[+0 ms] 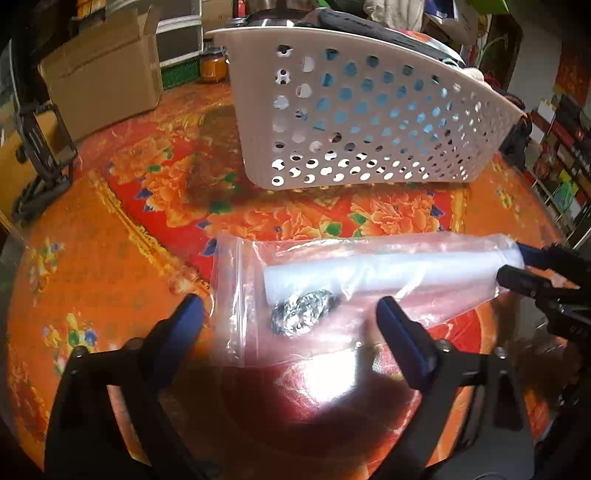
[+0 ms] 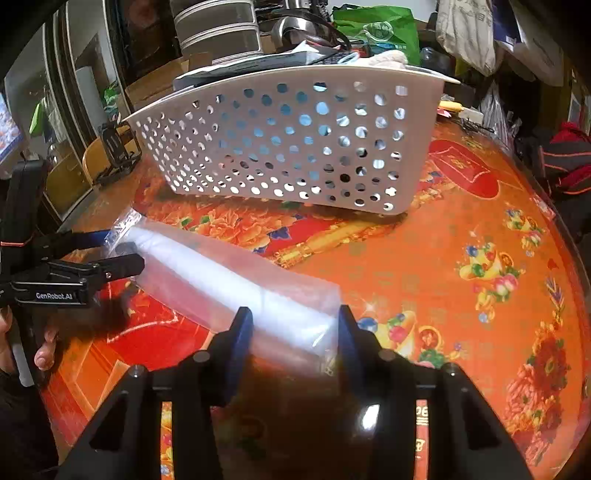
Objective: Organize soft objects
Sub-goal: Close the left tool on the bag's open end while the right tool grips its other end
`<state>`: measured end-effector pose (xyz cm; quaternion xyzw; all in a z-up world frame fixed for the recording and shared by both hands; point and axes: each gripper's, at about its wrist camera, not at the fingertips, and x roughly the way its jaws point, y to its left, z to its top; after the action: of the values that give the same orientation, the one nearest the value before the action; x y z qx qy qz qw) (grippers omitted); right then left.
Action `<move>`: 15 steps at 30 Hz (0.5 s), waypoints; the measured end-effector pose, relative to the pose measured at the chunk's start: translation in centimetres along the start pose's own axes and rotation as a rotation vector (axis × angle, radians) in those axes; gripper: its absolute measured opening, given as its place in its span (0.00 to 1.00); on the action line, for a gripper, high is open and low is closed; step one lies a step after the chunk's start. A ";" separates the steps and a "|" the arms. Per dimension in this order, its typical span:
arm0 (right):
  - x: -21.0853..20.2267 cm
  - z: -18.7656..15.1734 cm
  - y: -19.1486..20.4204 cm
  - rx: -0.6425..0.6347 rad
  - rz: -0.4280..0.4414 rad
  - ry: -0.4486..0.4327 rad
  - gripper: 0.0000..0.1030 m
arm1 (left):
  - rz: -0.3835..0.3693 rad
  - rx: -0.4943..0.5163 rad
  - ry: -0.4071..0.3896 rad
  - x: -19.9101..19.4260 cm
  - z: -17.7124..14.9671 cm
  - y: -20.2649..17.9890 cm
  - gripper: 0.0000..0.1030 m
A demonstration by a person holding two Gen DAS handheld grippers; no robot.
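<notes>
A clear zip bag (image 1: 369, 280) lies on the red-orange flowered table, holding a white roll (image 1: 388, 269) and a crumpled foil ball (image 1: 303, 314). My left gripper (image 1: 291, 321) stands open astride the bag's zip end, one finger beside the bag and one over it, not pressing. In the right wrist view, my right gripper (image 2: 295, 328) has its blue pads against both sides of the bag (image 2: 229, 280) at the other end; the left gripper (image 2: 110, 251) shows at the far end. A white perforated basket (image 1: 369, 110) (image 2: 288, 147) stands just behind the bag.
A cardboard box (image 1: 103, 74) and an orange jar (image 1: 212, 68) sit at the table's far left. A black stand (image 1: 40, 147) is at the left edge. Bags and clutter (image 2: 376, 29) pile behind the basket. A hand (image 2: 44, 354) holds the left gripper.
</notes>
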<state>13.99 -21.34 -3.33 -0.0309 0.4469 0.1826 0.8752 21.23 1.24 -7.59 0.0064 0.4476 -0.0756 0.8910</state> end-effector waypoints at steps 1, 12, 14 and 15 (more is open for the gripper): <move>0.0 0.0 0.1 -0.005 -0.002 0.001 0.40 | 0.002 0.006 -0.006 -0.1 0.0 -0.1 0.76; 0.0 -0.2 0.8 -0.034 0.019 -0.002 0.17 | -0.088 -0.050 -0.049 -1.2 -0.5 1.2 0.31; -0.1 -0.2 0.7 -0.029 0.025 -0.005 0.15 | -0.094 -0.052 -0.056 -1.4 -0.6 1.2 0.28; -0.1 -0.2 0.8 -0.028 0.025 -0.007 0.15 | -0.094 -0.048 -0.067 -1.6 -0.6 1.1 0.25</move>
<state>13.52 -20.70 -3.23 -0.0370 0.4414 0.1998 0.8740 19.94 2.57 -6.74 -0.0385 0.4192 -0.1069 0.9008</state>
